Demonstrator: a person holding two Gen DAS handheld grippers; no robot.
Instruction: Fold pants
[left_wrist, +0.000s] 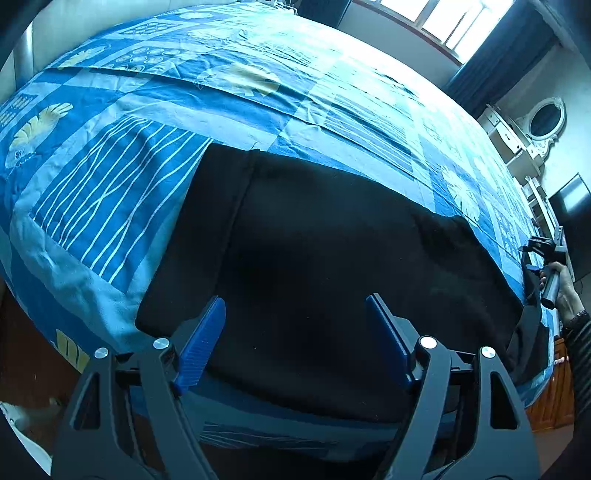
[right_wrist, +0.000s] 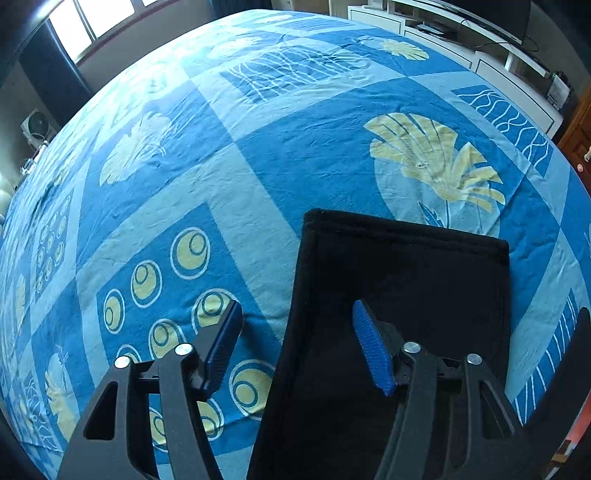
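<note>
The pants (left_wrist: 332, 266) are so dark that their folds and seams barely show. In the right wrist view their near end runs off the bottom edge and behind the gripper (right_wrist: 297, 343). The bed (left_wrist: 110, 177) is cut off at every edge. The hand (left_wrist: 563, 291) is half out of view.

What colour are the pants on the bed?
Plain black pants, clearest in the right wrist view.

The black pants (left_wrist: 325, 258) are laid flat on the blue patterned bedspread (left_wrist: 129, 155), near its edge. They are folded lengthwise into a long dark band. A squared-off end (right_wrist: 406, 236) is seen lying smooth.
</note>
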